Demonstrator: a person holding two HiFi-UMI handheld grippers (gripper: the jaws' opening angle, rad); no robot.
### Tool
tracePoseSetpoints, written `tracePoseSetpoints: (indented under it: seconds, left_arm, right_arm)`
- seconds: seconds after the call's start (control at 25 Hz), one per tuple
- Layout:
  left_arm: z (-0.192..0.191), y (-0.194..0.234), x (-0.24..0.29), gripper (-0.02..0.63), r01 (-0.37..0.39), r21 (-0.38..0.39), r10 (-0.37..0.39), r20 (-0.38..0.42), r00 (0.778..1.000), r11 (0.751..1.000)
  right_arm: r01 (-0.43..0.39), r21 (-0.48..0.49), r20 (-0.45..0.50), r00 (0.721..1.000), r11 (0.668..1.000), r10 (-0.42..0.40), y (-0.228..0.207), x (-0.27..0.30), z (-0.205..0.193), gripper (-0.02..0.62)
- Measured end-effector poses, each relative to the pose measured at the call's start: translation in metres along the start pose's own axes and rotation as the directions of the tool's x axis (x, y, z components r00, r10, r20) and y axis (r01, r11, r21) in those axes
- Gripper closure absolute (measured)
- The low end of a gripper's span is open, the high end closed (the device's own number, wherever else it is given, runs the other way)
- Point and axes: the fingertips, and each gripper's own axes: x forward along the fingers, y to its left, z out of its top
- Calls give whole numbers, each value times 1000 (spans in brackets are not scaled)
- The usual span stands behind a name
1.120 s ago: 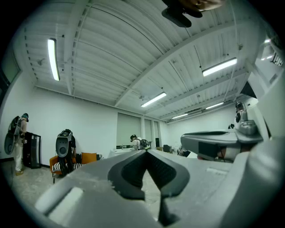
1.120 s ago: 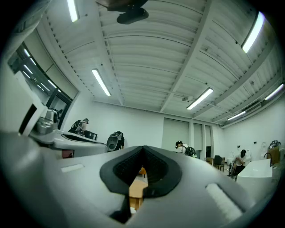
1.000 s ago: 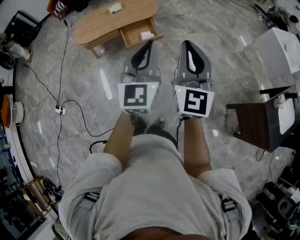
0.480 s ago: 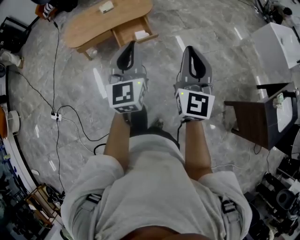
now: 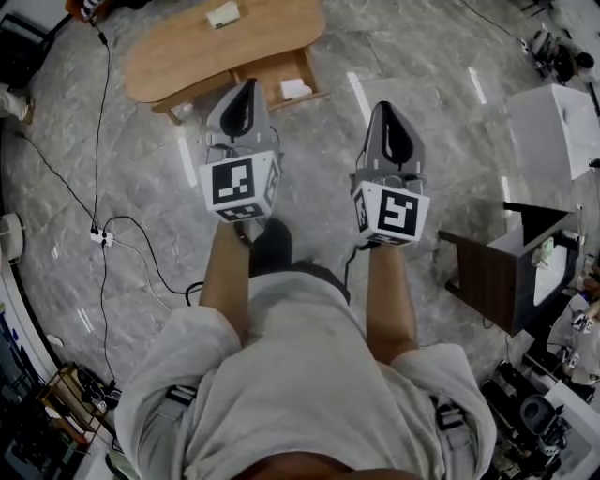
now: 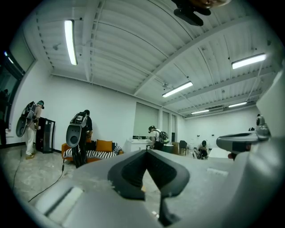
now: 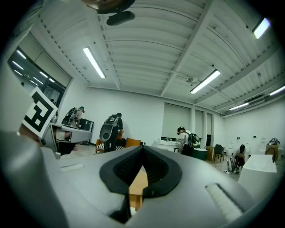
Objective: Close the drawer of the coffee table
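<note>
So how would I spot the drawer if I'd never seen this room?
On the grey marble floor stands a curved wooden coffee table. The drawer juts out, open, from the side nearest the person. Unlike the flat tabletop, it is a shallow box holding a white item.

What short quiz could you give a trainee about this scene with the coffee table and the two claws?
1. True or false: the wooden drawer of the curved light-wood coffee table stands open.
2. What lies in that drawer? A) a small white flat item B) a red cup C) nothing
3. Fill in: the left claw and the right claw are both ____, with nothing held.
Key: 1 true; 2 A; 3 shut.
</note>
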Motion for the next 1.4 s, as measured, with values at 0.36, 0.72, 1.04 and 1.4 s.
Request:
tracePoseSetpoints:
  seconds: [0.36,0.72,1.04,1.4]
  left_arm:
    - [30,102,65,584,-37,-35,39,53,998,999]
    - [6,109,124,584,-72,-15,72,-11,997,997]
    - [-21,142,234,585,-180,70,186,-86,979,981]
    - [-136,157,305,584,-239,100,258,-314,914,966]
  right_arm:
    - [-36,-45,6,999,998,37,50,107,22,589]
    - [-103,31,-36,994,994,104,26,190,-6,589]
    - [-238,121,-68,966,964,247,-1,326,-71,589]
    - [-374,167,-173,900,912,400,-13,427,-183,589]
